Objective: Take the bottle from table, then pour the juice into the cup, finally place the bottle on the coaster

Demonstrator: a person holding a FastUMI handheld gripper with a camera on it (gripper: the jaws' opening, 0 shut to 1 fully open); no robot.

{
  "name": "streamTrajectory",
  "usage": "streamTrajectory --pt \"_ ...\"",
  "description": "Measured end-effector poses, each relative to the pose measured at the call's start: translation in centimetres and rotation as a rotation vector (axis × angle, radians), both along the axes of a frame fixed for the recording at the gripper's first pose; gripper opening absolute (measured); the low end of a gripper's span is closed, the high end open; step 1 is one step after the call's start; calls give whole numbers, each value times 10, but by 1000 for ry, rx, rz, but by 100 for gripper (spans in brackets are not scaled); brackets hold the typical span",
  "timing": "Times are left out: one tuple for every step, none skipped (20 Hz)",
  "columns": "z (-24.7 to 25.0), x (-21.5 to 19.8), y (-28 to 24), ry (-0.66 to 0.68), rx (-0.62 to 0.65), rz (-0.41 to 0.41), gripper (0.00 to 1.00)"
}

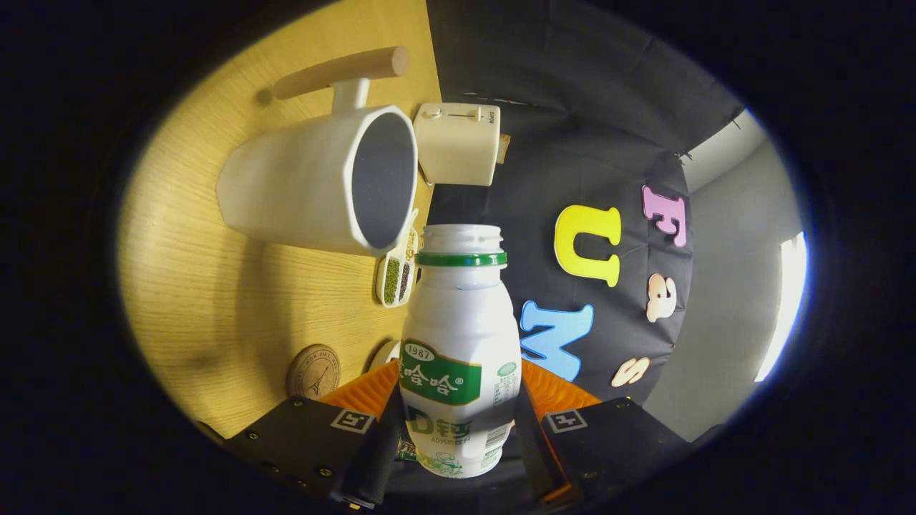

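Observation:
My gripper (458,400) is shut on a white juice bottle (461,336) with a green label and a green neck ring; its mouth is uncapped. The view is rolled hard, so the bottle is tipped over and the wooden table (215,286) stands like a wall on one side. The white cup (322,179) with a wooden handle stands on that table beyond the fingers, its dark opening facing the bottle's side. The bottle's mouth sits just below the cup's rim in the view, slightly to one side of it. A round cork coaster (313,370) lies on the table close to one finger.
A cream toaster-like box (458,143) stands behind the cup near the table's far edge. A narrow white dish (397,275) holding green and dark beans lies between the cup and the bottle. Black cloth wall and a grey wall lie beyond the table.

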State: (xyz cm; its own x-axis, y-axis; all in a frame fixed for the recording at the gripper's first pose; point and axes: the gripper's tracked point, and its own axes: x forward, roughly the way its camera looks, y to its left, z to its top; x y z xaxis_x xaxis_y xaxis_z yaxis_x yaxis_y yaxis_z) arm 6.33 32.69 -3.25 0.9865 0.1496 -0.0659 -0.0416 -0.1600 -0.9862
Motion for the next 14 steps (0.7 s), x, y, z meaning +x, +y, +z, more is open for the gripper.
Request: streamTrajectory --pt "1 -1 -1 1 -5 0 72" --pt "1 -1 -3 1 -7 -2 72" --pt "1 -1 -3 0 -10 -2 72" --pt "1 -2 -3 -1 -17 -1 72" --pt "2 -1 -2 -4 -23 -1 72" --pt "3 -1 -2 -8 -26 -1 72" --pt "4 1 -2 -7 -27 0 72" --pt "4 1 -3 -7 -29 -1 72" --pt "5 2 -1 -11 -35 0 72" --pt "6 2 0 -15 -40 1 72" --pt "6 2 -1 -17 -42 2 72" --pt "6 2 -1 -18 -45 3 72" --pt "7 2 0 -18 -47 3 72" --pt "7 1 0 -20 -49 4 72"
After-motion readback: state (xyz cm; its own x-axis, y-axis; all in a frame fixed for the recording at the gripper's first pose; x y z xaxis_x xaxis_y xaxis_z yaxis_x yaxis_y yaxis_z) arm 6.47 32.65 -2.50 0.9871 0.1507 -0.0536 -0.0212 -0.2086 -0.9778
